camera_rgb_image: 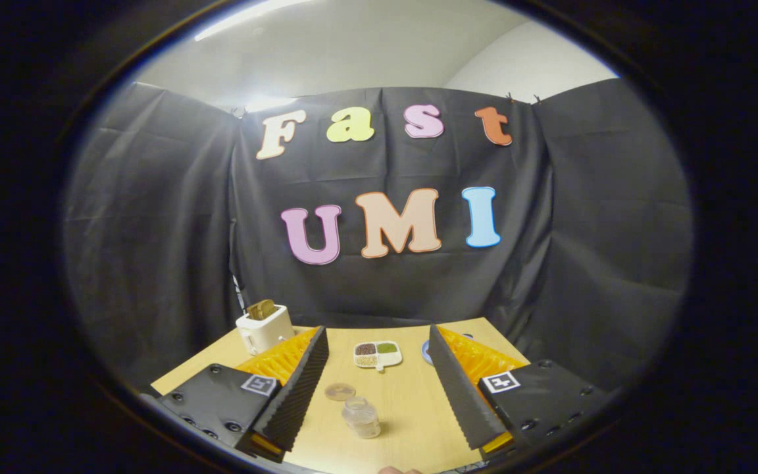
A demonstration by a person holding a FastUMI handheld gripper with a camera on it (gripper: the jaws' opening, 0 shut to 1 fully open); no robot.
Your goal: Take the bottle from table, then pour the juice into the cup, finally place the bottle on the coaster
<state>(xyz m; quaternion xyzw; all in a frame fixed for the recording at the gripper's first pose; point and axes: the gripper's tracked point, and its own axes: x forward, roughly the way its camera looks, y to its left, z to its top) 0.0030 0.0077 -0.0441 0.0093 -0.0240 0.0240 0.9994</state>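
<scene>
Gripper view. The work surface is a light wooden table (412,408) with a smooth, pale grain. Black cloth hangs in loose folds behind it and to both sides, and a white ceiling shows above the cloth.

My gripper (379,388) is released: its two fingers stand wide apart and touch nothing. Each finger (300,388) carries a black ribbed pad on its inner face, an orange ribbed body behind it, and a black block with a square marker at its base.

The bottle (361,417) stands on the table between my fingers, slightly nearer the left one. It is small, clear and round-bodied, apparently with a clear cap on top. It stands upright, long axis vertical, top pointing up.

Just beyond the bottle lies a flat, round, brownish disc, the coaster (339,392). Farther beyond the bottle sits a white dish (378,355) with four compartments holding dark, green and pale contents. Beyond the bottle and to its left stands a cream toaster (264,327) with brown slices in its slots. Beyond the bottle and to its right, a blue round thing (426,351) shows past my right finger; I cannot tell what it is.
</scene>
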